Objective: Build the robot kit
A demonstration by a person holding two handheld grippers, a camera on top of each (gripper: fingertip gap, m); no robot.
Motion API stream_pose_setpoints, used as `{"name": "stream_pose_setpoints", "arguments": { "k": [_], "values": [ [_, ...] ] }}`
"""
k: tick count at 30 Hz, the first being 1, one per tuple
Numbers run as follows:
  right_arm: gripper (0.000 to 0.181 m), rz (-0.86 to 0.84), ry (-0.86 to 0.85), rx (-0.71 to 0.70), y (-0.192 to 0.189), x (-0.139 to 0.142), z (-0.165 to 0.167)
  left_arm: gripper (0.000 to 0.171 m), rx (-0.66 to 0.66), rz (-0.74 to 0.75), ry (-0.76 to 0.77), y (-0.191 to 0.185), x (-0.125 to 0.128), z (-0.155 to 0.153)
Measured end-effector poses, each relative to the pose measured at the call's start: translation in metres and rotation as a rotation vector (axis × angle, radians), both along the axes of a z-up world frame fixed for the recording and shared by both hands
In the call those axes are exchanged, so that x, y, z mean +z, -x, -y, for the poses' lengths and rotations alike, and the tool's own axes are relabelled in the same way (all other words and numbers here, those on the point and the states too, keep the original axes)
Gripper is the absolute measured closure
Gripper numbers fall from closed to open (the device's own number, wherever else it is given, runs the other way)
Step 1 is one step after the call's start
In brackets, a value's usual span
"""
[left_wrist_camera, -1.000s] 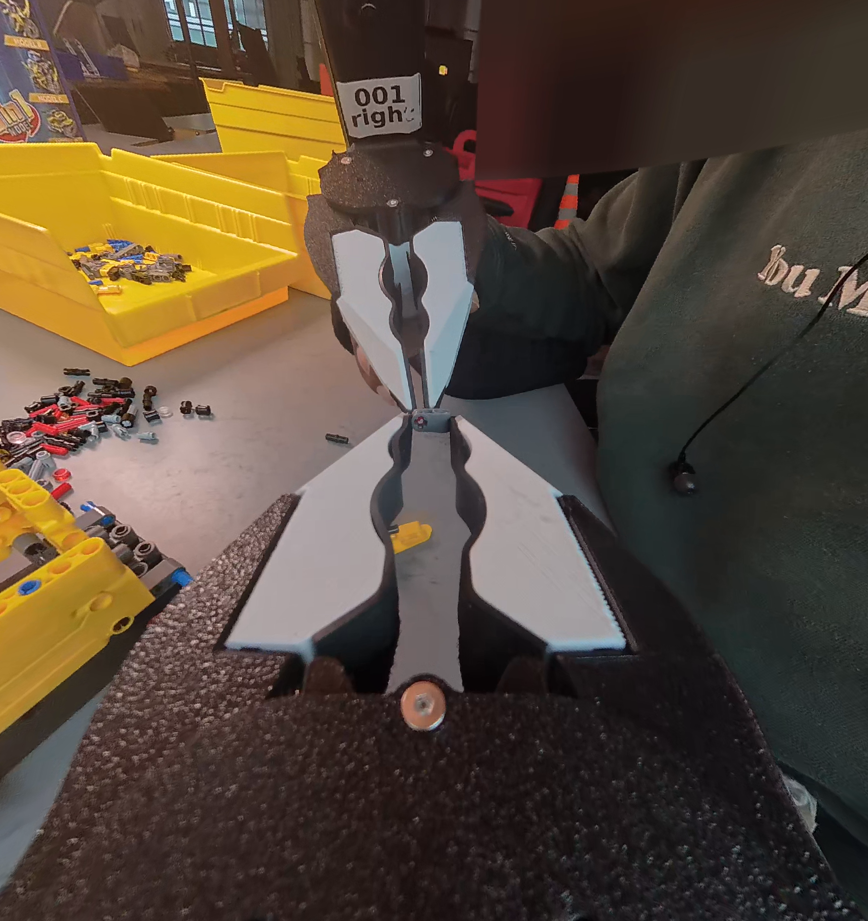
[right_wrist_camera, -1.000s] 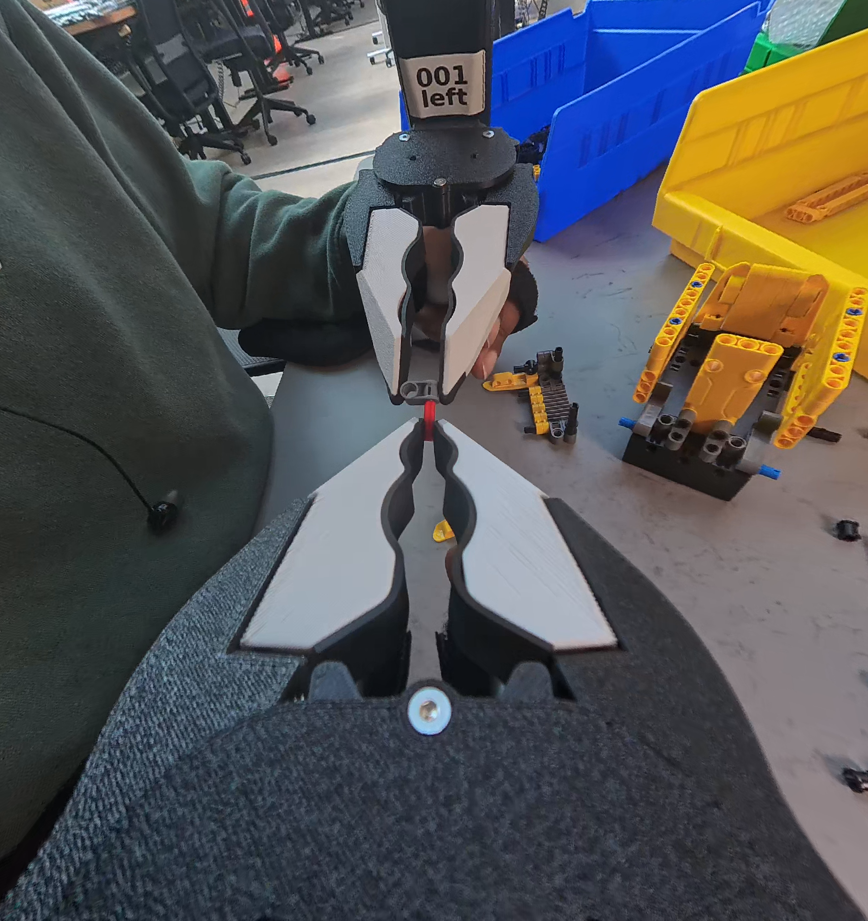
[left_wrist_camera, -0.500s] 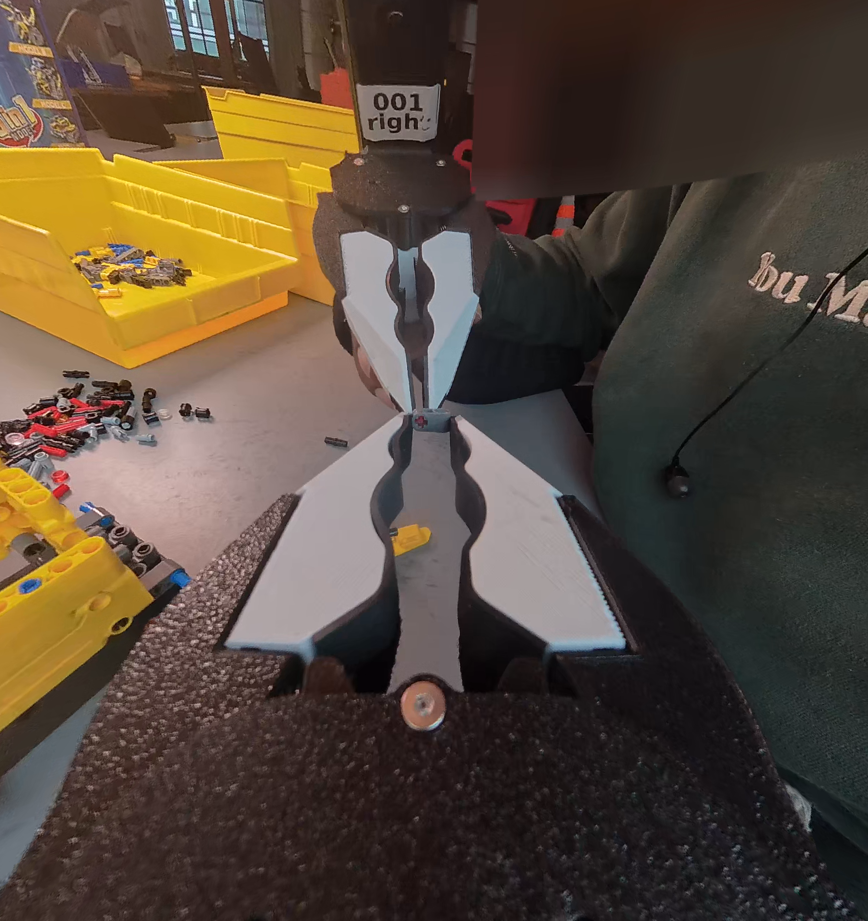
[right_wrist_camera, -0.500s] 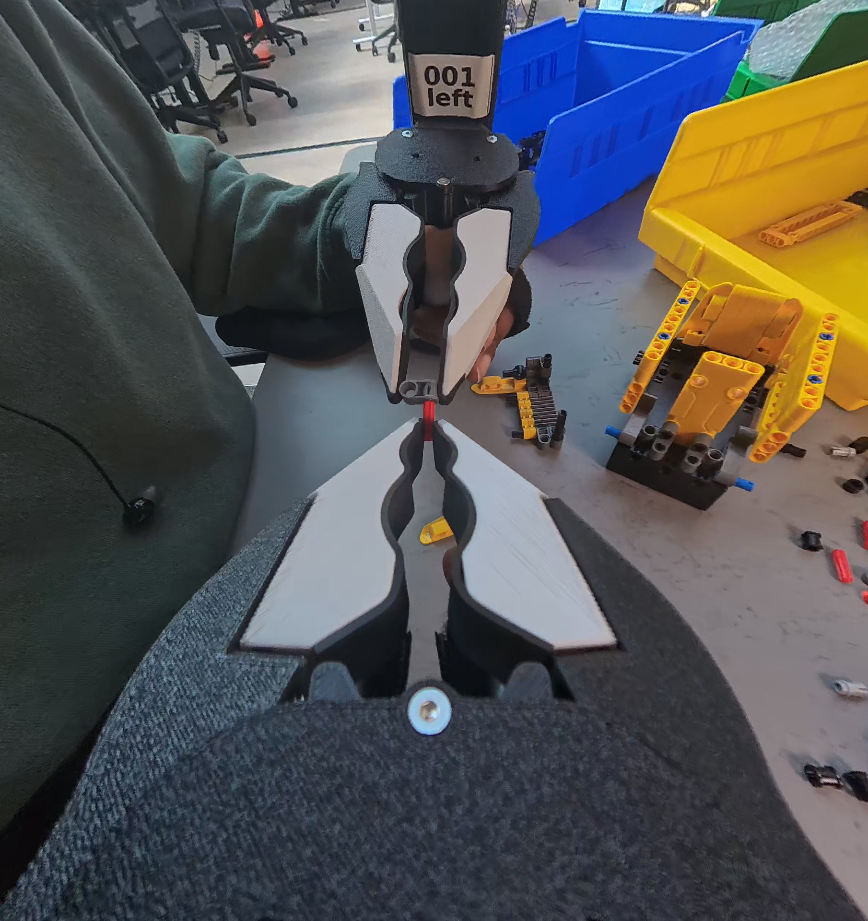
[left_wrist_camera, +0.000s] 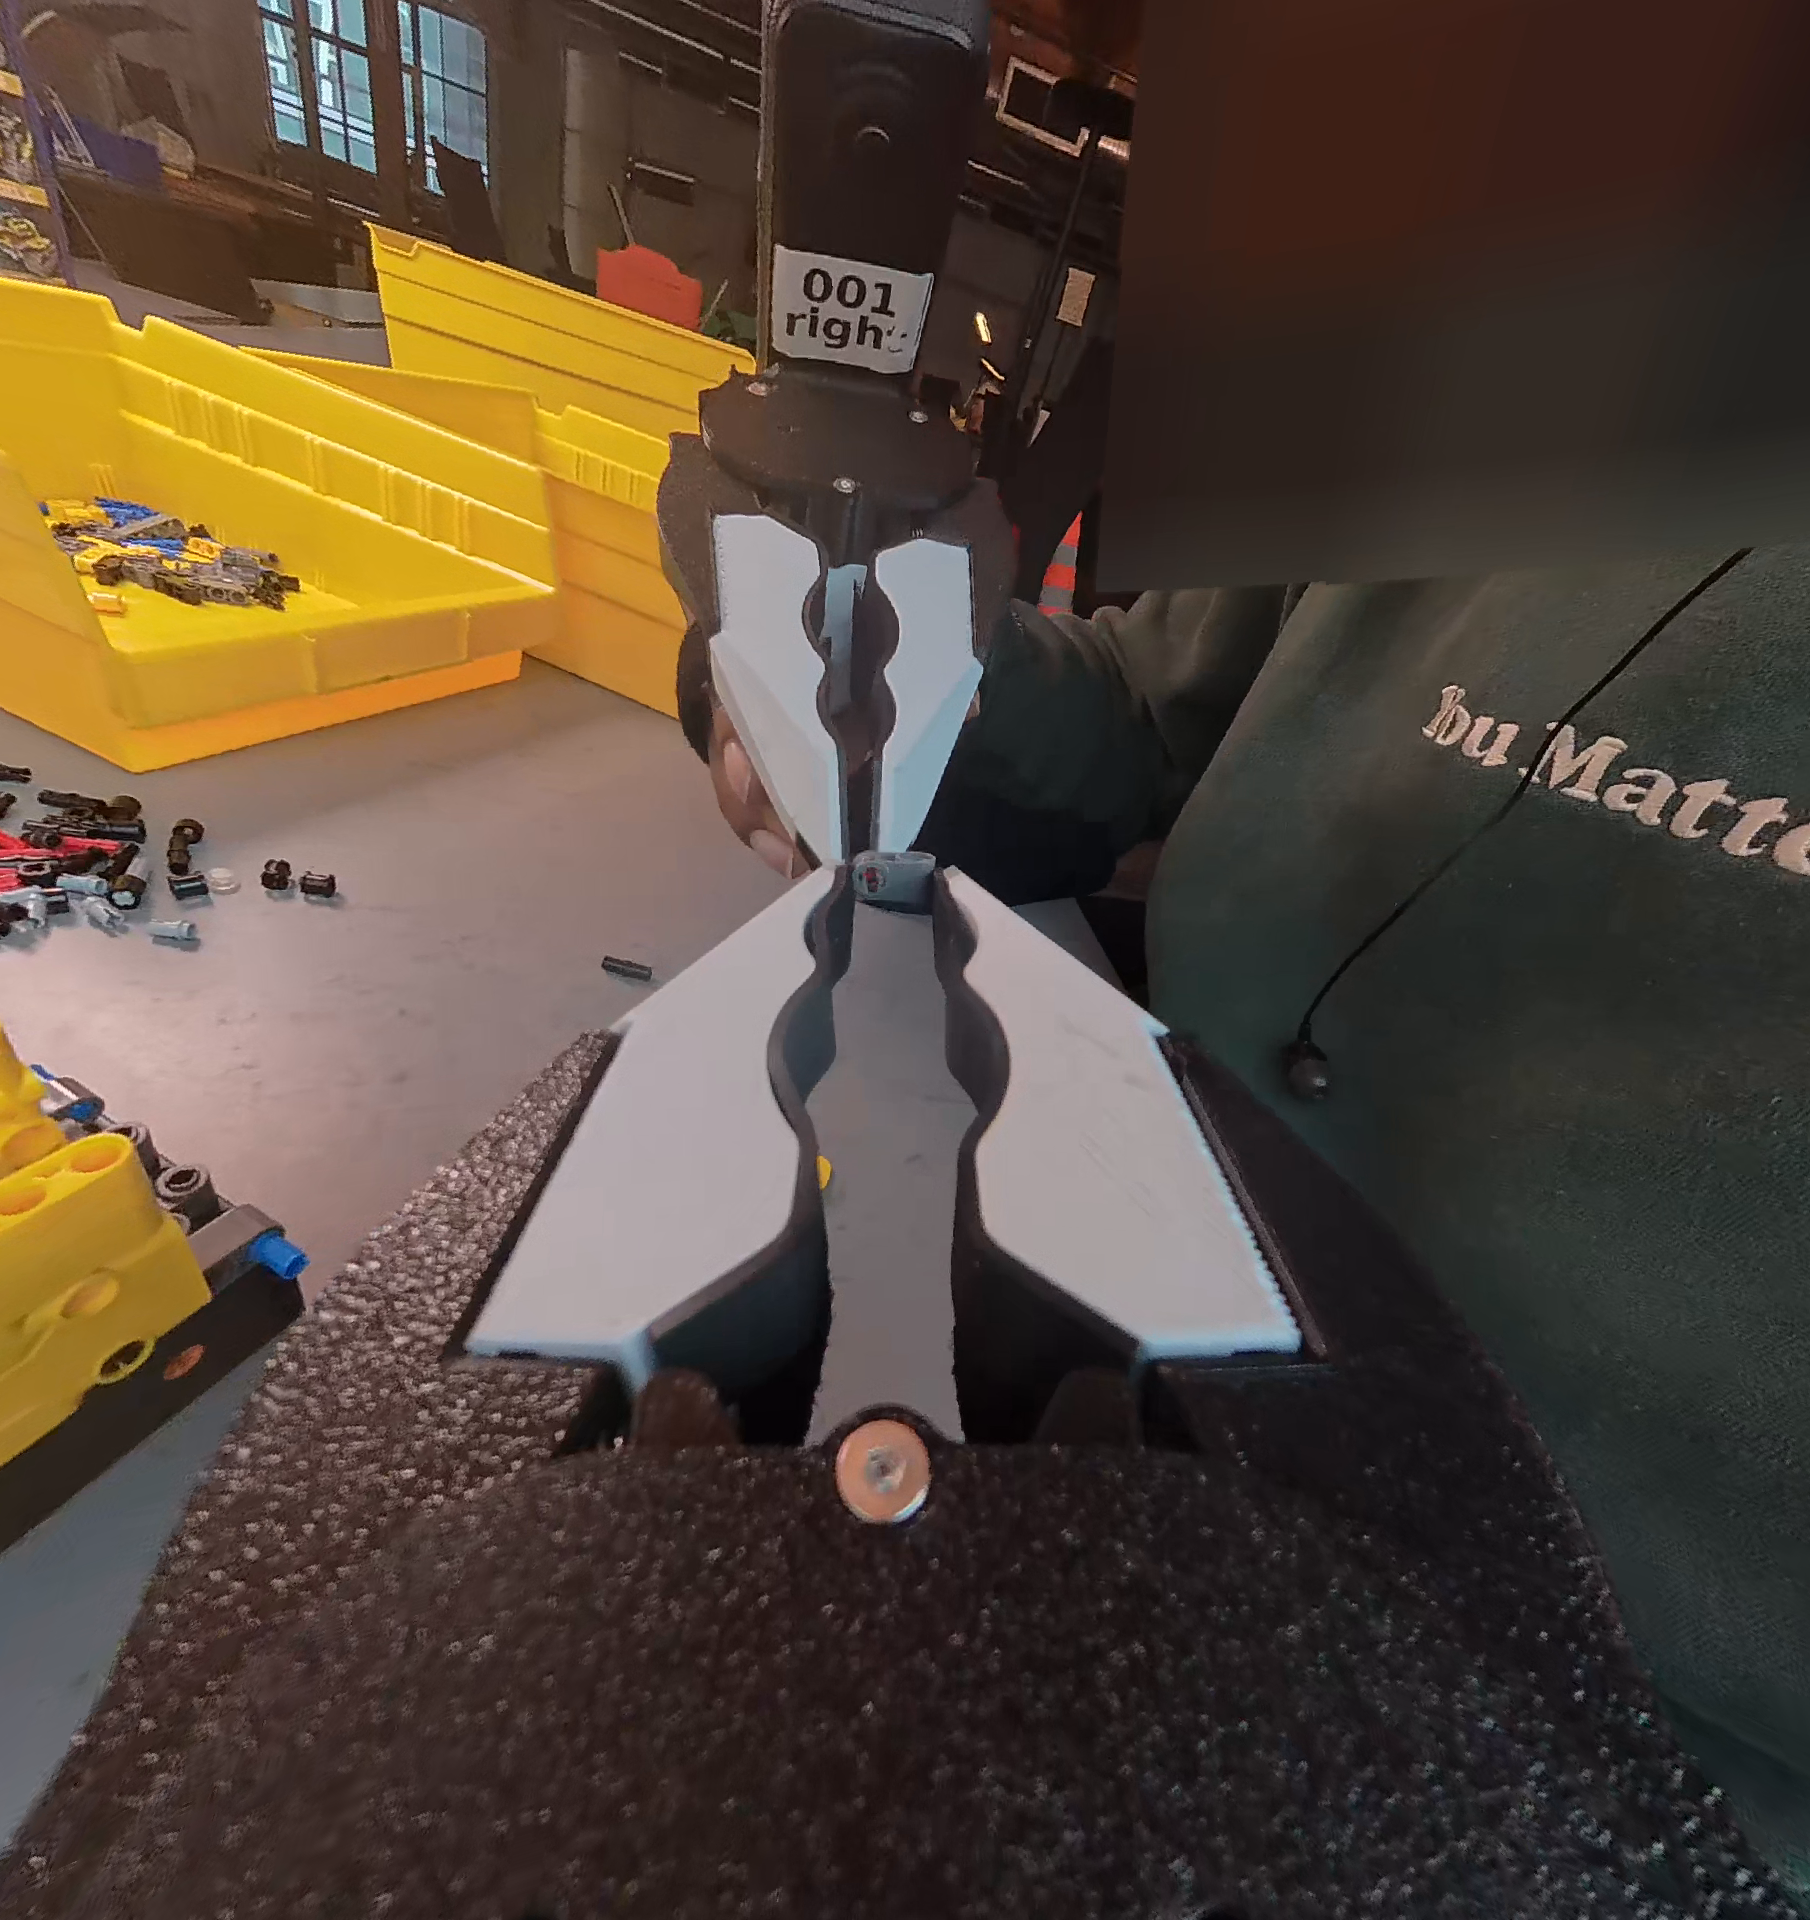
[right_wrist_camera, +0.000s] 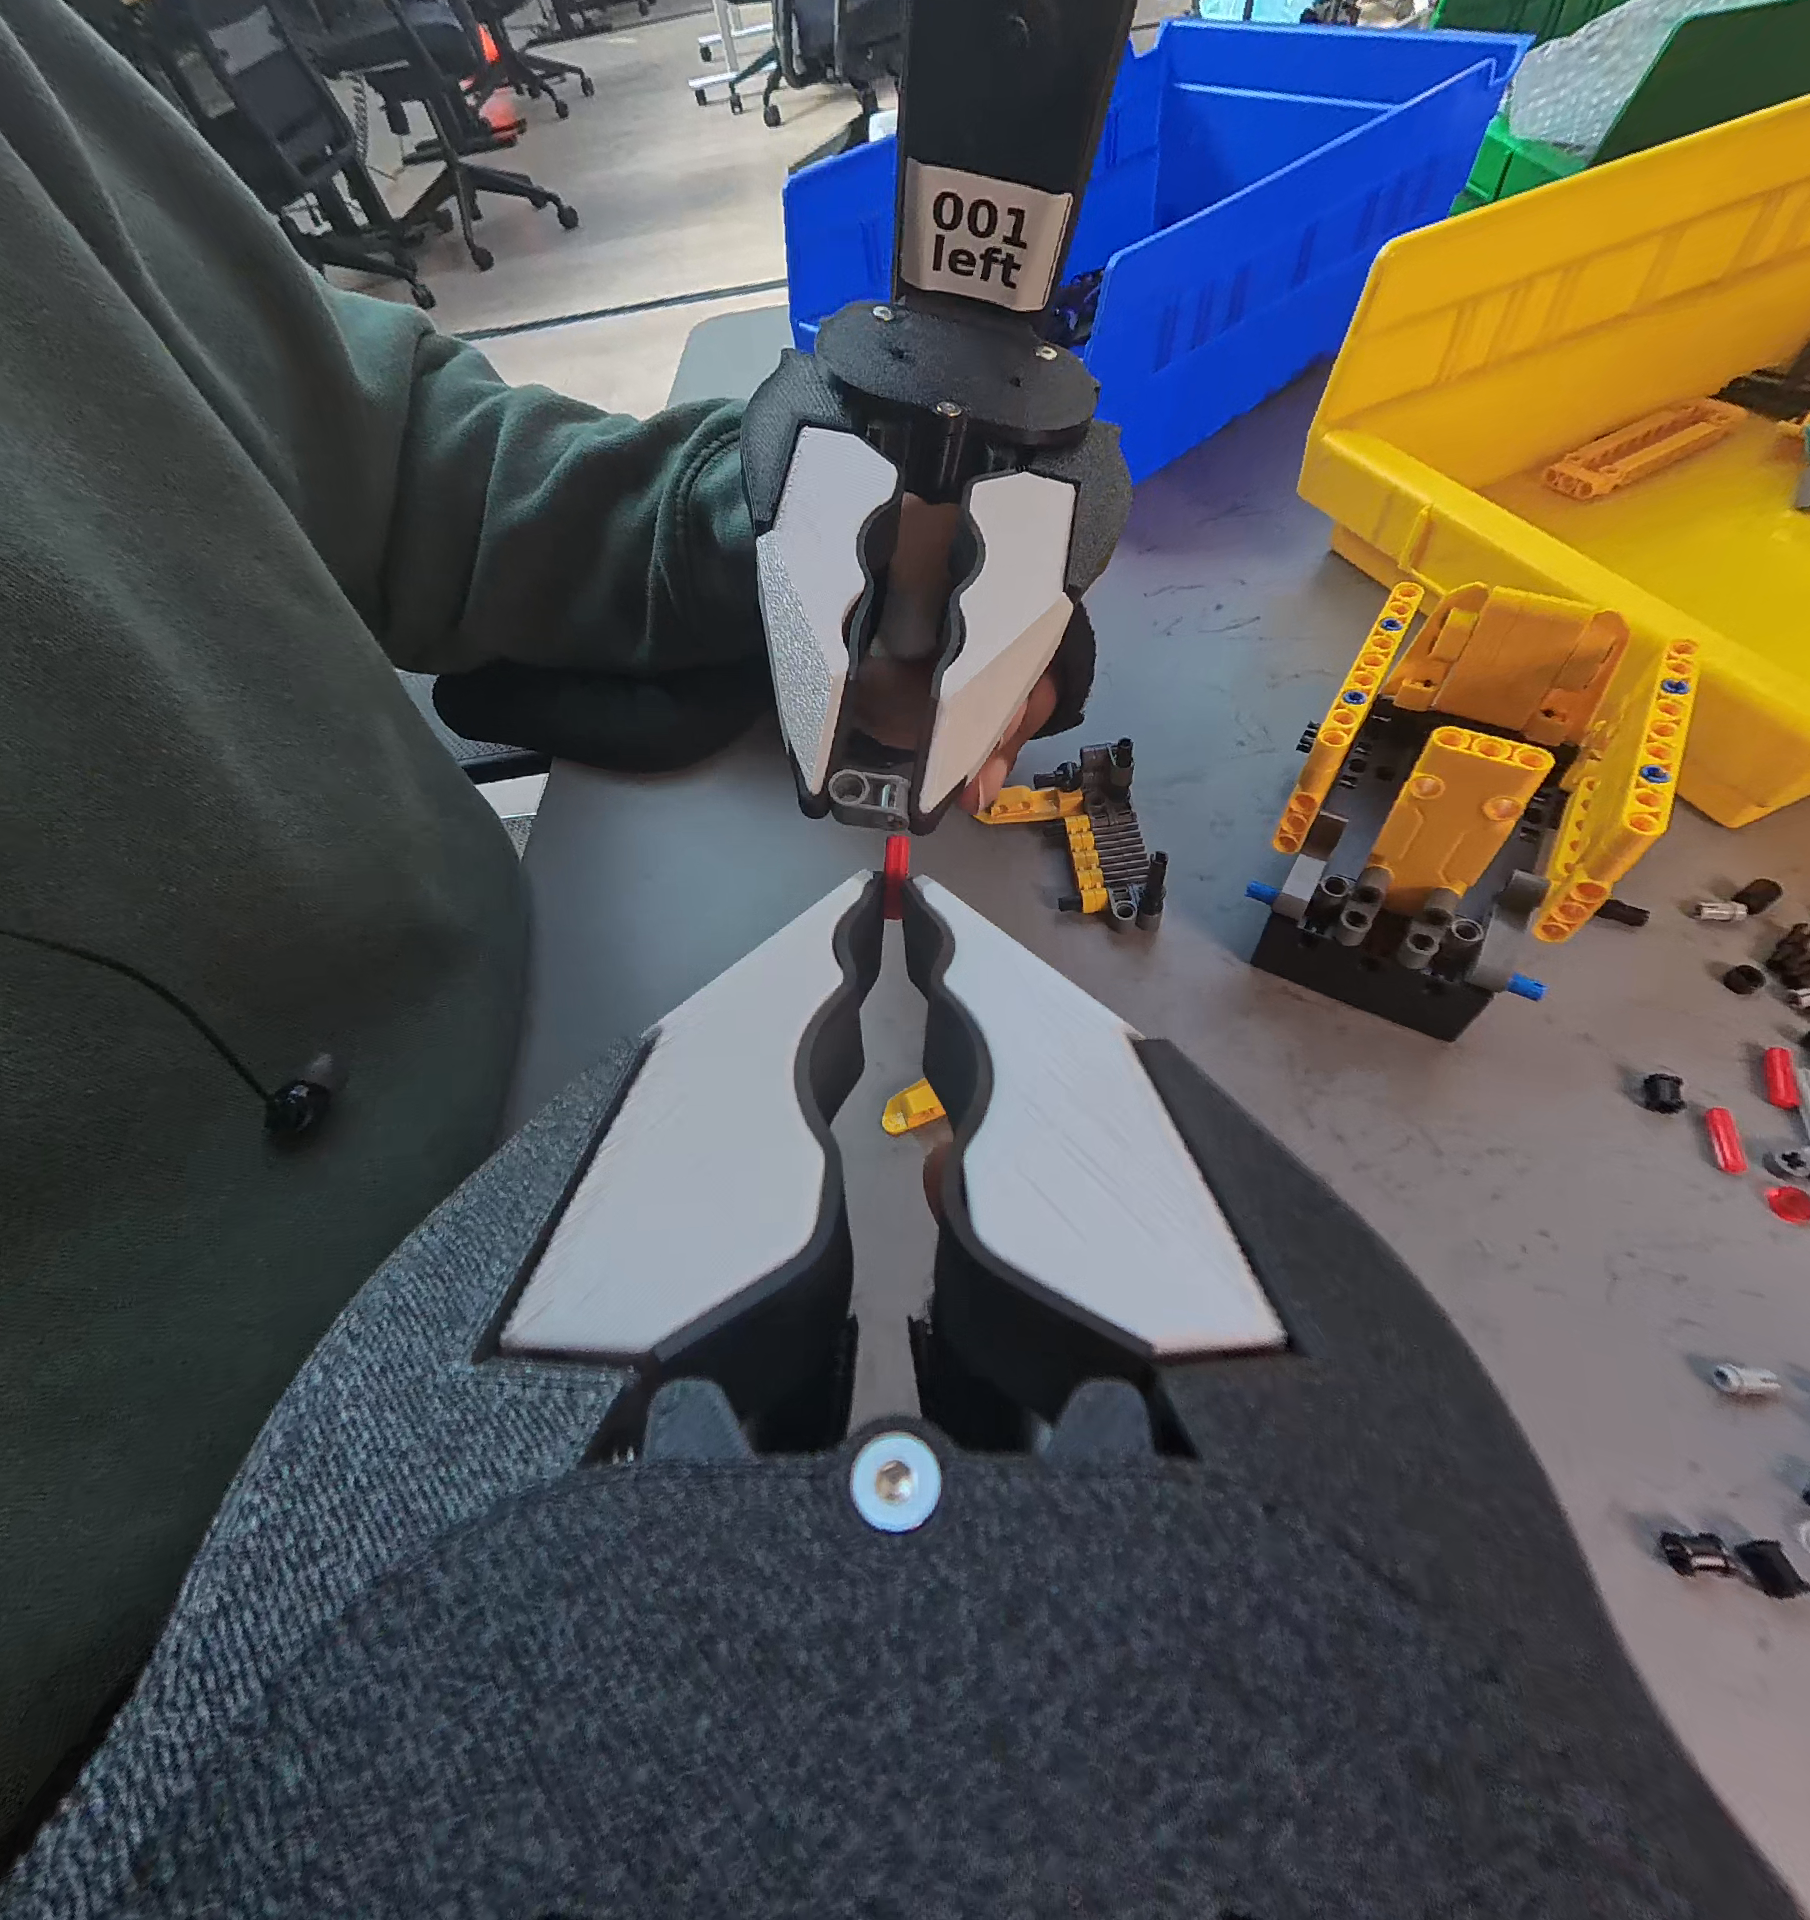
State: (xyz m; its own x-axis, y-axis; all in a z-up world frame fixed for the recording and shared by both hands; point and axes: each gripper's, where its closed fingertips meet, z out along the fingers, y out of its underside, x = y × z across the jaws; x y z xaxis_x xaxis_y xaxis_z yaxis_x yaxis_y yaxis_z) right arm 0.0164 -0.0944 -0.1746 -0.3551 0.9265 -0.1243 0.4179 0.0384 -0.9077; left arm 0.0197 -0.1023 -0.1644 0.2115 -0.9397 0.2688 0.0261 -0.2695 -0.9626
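My left gripper (left_wrist_camera: 888, 883) is shut on a small grey connector (left_wrist_camera: 893, 871) with round holes. My right gripper (right_wrist_camera: 893, 896) is shut on a short red pin (right_wrist_camera: 895, 868) that sticks out past its tips. The two grippers face each other tip to tip above the grey table (right_wrist_camera: 1296, 1195). In the right wrist view the left gripper (right_wrist_camera: 870, 805) holds the grey connector (right_wrist_camera: 868, 793) just above the pin's end, with a very small gap. In the left wrist view the right gripper (left_wrist_camera: 851, 842) meets the connector, and a bit of red shows at its hole.
A yellow and black brick model (right_wrist_camera: 1452, 800) and a small dark assembly (right_wrist_camera: 1098, 842) stand on the table. Loose small pieces (right_wrist_camera: 1794, 1091) lie at the right. A yellow bin (right_wrist_camera: 1607, 416) and a blue bin (right_wrist_camera: 1244, 208) stand behind. A small yellow piece (right_wrist_camera: 911, 1107) lies under my right gripper. A person in a green sweatshirt (left_wrist_camera: 1555, 1039) sits close. The small yellow piece (right_wrist_camera: 911, 1107) is about 10 centimeters from my right fingertips.
Both grippers stay shut and tip to tip. They have shifted a little together over the table, and the pin's end stays at the connector.
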Motion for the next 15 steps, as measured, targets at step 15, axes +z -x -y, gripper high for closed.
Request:
{"name": "stream_pose_setpoints", "arguments": {
  "k": [15],
  "values": [
    [0.179, 0.052, -0.039, 0.017, -0.004, -0.011, 0.003, 0.157, 0.012, -0.129, -0.025, -0.003, -0.016, 0.001]
  ]
}}
